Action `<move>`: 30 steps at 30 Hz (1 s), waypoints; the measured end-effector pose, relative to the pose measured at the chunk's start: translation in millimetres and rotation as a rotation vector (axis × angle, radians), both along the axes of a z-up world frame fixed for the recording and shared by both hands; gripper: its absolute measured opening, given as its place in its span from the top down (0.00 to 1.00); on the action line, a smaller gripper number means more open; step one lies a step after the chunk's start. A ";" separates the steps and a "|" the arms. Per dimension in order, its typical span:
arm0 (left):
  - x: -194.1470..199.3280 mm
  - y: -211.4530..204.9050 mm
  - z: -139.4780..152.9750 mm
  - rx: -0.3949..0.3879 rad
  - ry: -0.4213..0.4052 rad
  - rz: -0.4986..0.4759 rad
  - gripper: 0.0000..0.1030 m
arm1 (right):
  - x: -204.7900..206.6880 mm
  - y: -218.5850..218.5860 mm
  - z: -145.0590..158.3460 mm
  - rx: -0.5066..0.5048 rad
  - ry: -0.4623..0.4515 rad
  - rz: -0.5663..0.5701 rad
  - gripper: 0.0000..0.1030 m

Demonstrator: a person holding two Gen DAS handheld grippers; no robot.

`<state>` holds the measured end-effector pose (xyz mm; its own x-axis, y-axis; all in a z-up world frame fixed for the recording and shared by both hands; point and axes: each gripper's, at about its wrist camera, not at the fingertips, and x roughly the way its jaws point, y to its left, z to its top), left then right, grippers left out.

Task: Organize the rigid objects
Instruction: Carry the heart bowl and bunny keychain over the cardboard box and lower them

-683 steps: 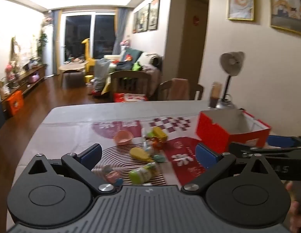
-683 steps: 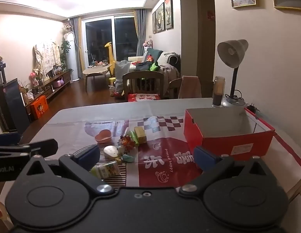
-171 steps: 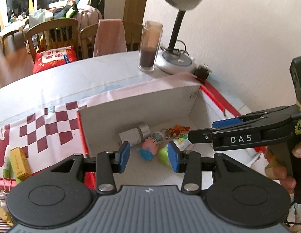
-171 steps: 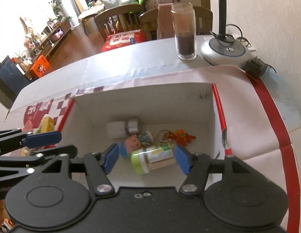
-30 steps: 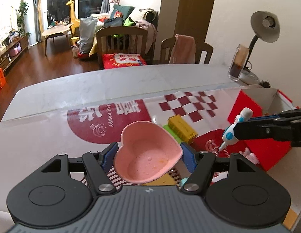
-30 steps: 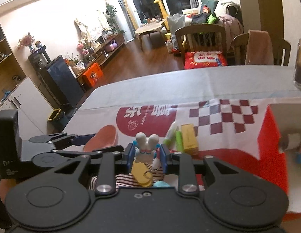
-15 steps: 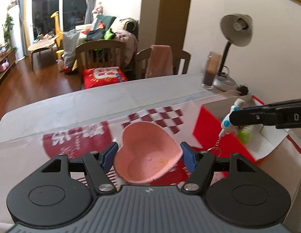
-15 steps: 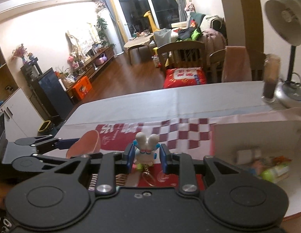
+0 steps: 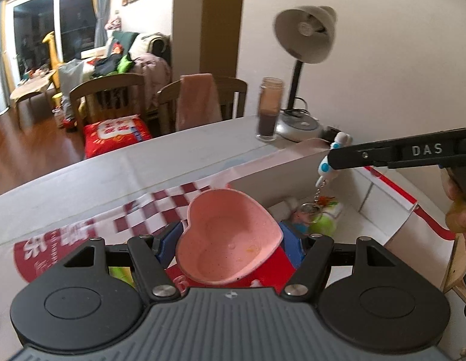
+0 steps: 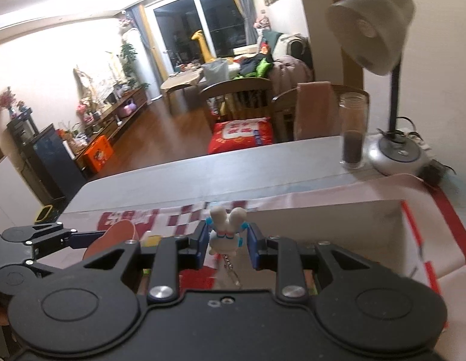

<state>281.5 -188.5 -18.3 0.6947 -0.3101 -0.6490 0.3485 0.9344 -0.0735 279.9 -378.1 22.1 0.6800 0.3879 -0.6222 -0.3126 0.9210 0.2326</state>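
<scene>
My left gripper (image 9: 230, 240) is shut on a pink heart-shaped bowl (image 9: 227, 234) and holds it just above the near wall of the red box (image 9: 272, 267). My right gripper (image 10: 227, 240) is shut on a white rabbit keychain (image 10: 225, 231), whose chain hangs below. In the left wrist view the right gripper (image 9: 335, 158) holds the keychain (image 9: 329, 165) over the open box. Inside the box lie a green-capped bottle (image 9: 326, 219), a pink toy (image 9: 299, 219) and a white roll (image 9: 288, 206).
A desk lamp (image 9: 305, 39) and a glass jar of dark powder (image 9: 269, 108) stand on the table behind the box. A yellow block (image 10: 151, 240) lies on the checkered mat (image 9: 160, 213). Chairs (image 9: 106, 99) stand at the table's far edge.
Both grippers have moved right and forward to the box with their loads. The bowl is now at the box's near wall and the keychain hangs over its inside.
</scene>
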 end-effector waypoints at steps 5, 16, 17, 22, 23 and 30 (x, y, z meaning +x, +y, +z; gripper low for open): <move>15.3 -39.7 -7.0 0.016 0.026 -0.043 0.33 | 6.5 -33.4 -11.0 -0.013 0.024 -0.042 0.74; 48.7 -120.9 -45.4 0.048 0.132 -0.115 0.33 | 16.1 -90.3 -44.6 -0.078 0.116 -0.083 0.74; 51.9 -127.5 -49.7 0.057 0.142 -0.118 0.33 | 16.0 -93.2 -48.5 -0.087 0.127 -0.083 0.74; 68.3 -149.1 -72.3 0.101 0.226 -0.103 0.33 | 20.0 -105.2 -65.9 -0.117 0.177 -0.071 0.74; 71.4 -152.7 -77.0 0.111 0.244 -0.102 0.33 | 20.3 -106.2 -69.7 -0.127 0.191 -0.066 0.74; 86.3 -171.8 -102.7 0.187 0.305 -0.086 0.33 | 24.6 -108.4 -95.9 -0.166 0.269 -0.033 0.74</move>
<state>367.8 -360.3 -121.0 0.4373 -0.2151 -0.8732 0.4150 0.9097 -0.0163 304.5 -486.5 -73.8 0.4928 0.2466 -0.8345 -0.2291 0.9619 0.1489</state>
